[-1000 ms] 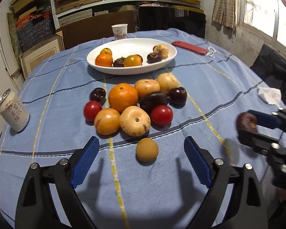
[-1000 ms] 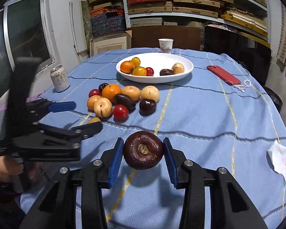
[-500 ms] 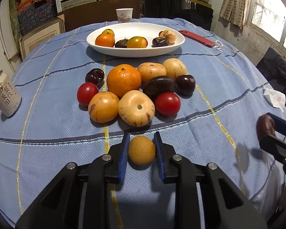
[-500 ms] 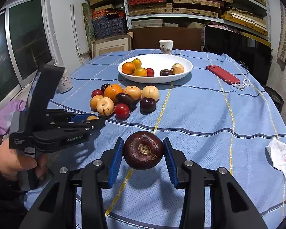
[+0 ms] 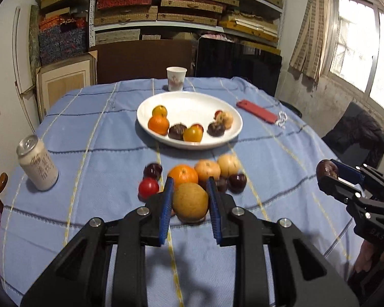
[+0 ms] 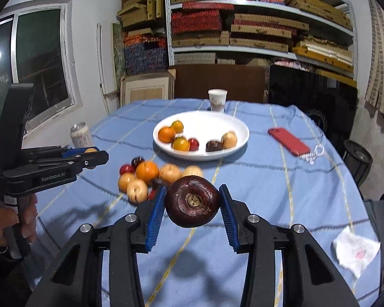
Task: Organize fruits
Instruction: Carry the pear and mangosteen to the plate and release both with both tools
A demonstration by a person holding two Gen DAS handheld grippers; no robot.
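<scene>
My left gripper [image 5: 189,202] is shut on a small tan-brown round fruit [image 5: 190,202] and holds it above the table, in front of the fruit pile [image 5: 189,172]. My right gripper [image 6: 192,204] is shut on a dark maroon round fruit [image 6: 192,204], also held above the table. The white plate [image 5: 233,133] at mid-table holds several fruits, among them an orange [image 5: 158,124]. In the right wrist view the plate [image 6: 240,140] lies beyond the pile [image 6: 147,176], and the left gripper [image 6: 89,154] shows at the left. The right gripper [image 5: 330,174] shows at the right of the left wrist view.
A drink can [image 5: 37,166] stands at the left of the blue tablecloth. A paper cup [image 5: 176,78] stands behind the plate. A red phone [image 5: 256,111] with a bead chain lies at the right. A crumpled tissue [image 6: 355,253] lies at the near right. Shelves stand behind.
My left gripper closed on the tan-brown fruit and lifted it off the table. My right gripper kept hold of the maroon fruit and rose a little.
</scene>
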